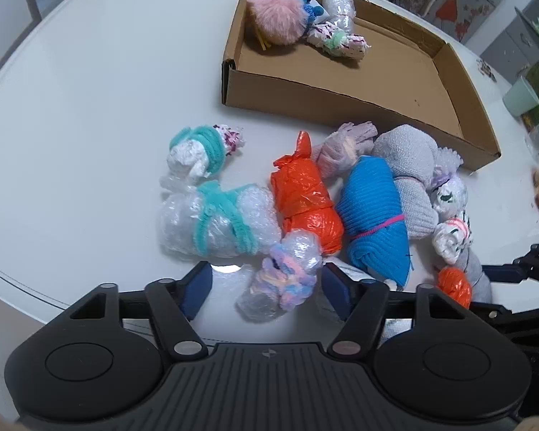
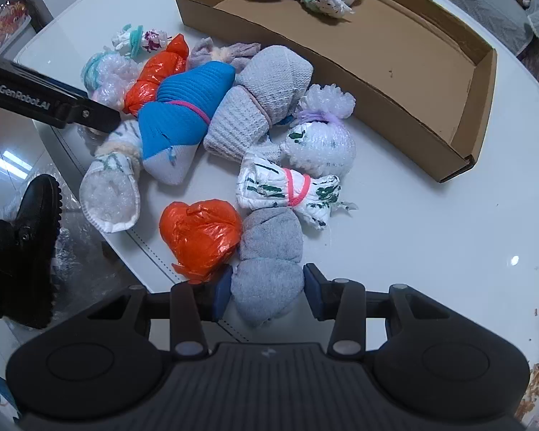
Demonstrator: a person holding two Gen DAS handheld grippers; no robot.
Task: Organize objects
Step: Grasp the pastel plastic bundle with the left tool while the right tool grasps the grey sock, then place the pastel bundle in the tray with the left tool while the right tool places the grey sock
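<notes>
Your left tongs (image 1: 266, 283) straddle the bubble-wrap bundle tied with pastel yarn (image 1: 278, 276), at six o'clock of the pile; pads stand apart from it, not yet gripping. Your right tongs (image 2: 267, 289) sit around the grey sock bundle (image 2: 269, 262), pads at its sides, though a firm clamp I cannot tell. The cardboard box (image 1: 230, 82) waits at twelve o'clock on the white surface (image 1: 90, 107). You look to be mid-pick: next, squeeze, lift clear, carry both into the box.

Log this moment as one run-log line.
left hand-held gripper: around bubble-wrap bundle | right hand-held gripper: on grey bundle | box: four bundles
</notes>
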